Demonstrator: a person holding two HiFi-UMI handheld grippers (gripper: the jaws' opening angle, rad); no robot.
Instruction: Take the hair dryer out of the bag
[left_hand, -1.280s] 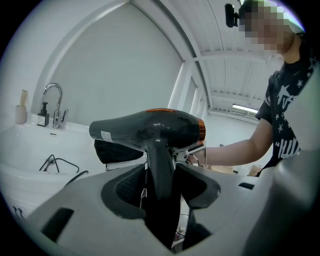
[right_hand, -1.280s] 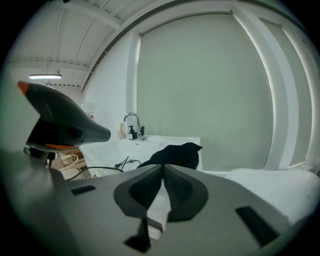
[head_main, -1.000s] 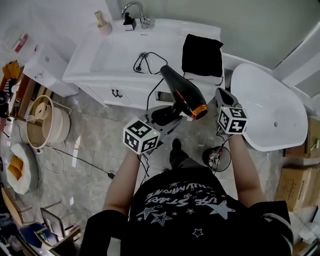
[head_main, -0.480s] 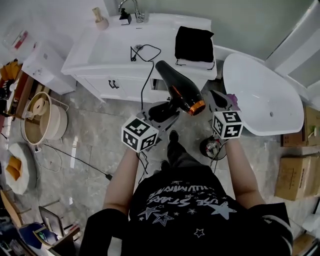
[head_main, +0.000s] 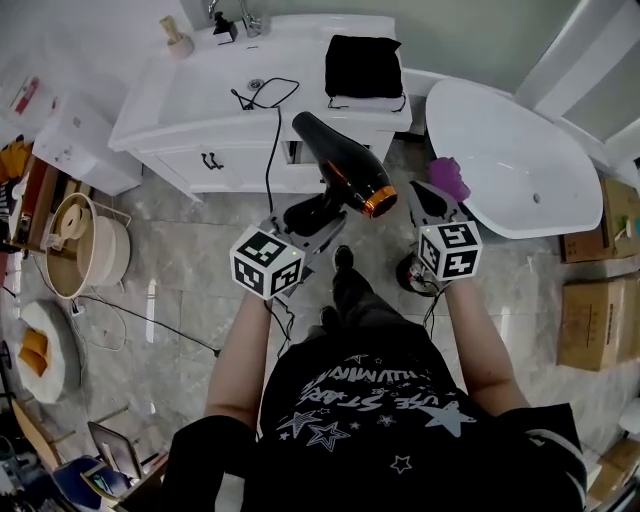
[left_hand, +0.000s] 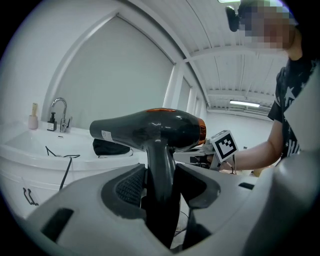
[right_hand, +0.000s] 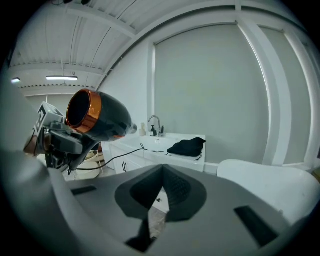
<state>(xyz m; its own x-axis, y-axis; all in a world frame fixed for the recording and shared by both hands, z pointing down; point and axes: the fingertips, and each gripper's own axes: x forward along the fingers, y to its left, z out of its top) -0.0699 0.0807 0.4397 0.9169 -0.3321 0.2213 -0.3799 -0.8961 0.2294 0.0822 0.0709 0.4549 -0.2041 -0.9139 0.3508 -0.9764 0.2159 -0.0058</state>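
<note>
1. One left gripper (head_main: 303, 216): its two jaws pinch the handle of the single black hair dryer (head_main: 340, 174). The barrel stands above the jaws, with its orange-ringed end turned toward the other gripper.
2. One right gripper (head_main: 426, 197): its two jaws are pressed together with nothing between them. The dryer hangs up and to their left, apart from them.
3. One black bag (head_main: 363, 66) lies on the white vanity counter (head_main: 200, 105), well ahead of both pairs of jaws and clear of the dryer.
4. One black cord (head_main: 270, 135) trails from the counter down toward the left jaws.

No legible text; only unreadable white lettering on the black T-shirt (head_main: 375, 415).
</note>
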